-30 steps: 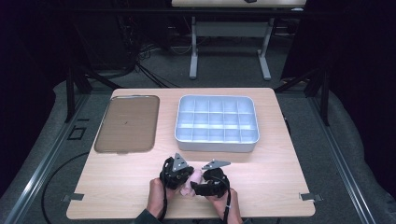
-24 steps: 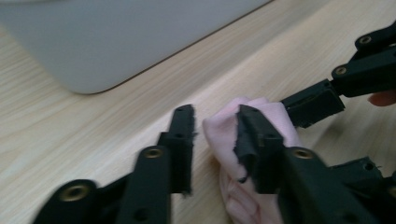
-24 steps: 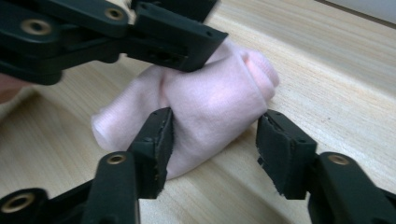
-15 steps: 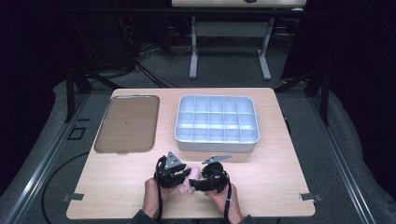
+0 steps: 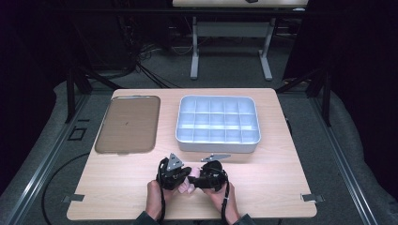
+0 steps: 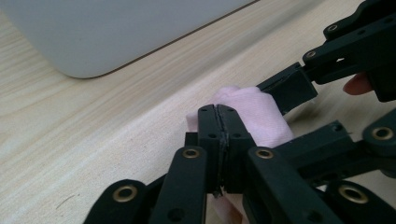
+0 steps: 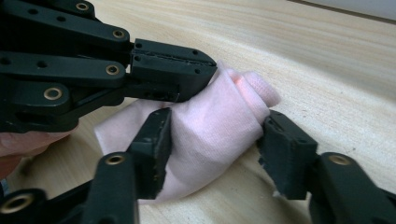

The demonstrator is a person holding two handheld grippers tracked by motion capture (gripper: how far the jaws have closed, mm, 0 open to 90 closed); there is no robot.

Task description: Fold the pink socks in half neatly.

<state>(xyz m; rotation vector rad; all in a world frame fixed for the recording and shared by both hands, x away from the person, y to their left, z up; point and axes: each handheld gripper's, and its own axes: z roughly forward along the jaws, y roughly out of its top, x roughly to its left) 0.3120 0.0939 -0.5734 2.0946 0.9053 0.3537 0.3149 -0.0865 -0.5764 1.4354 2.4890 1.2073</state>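
The high camera sits above my side of the counter, facing forward and down from far off. One camera rides each claw, looking along its jaws from very close. All three views share the pink cloth between my hands.

Light wooden table, rectangular, pale grain running lengthwise. Lying flat at the far left: a brownish tray with rounded corners. Just beside it, toward the far right: a white compartment box, gridded into many small cells, set square to the table edge. Down at the near edge, middle: a small pink cloth, bunched and folded, resting on the wood.
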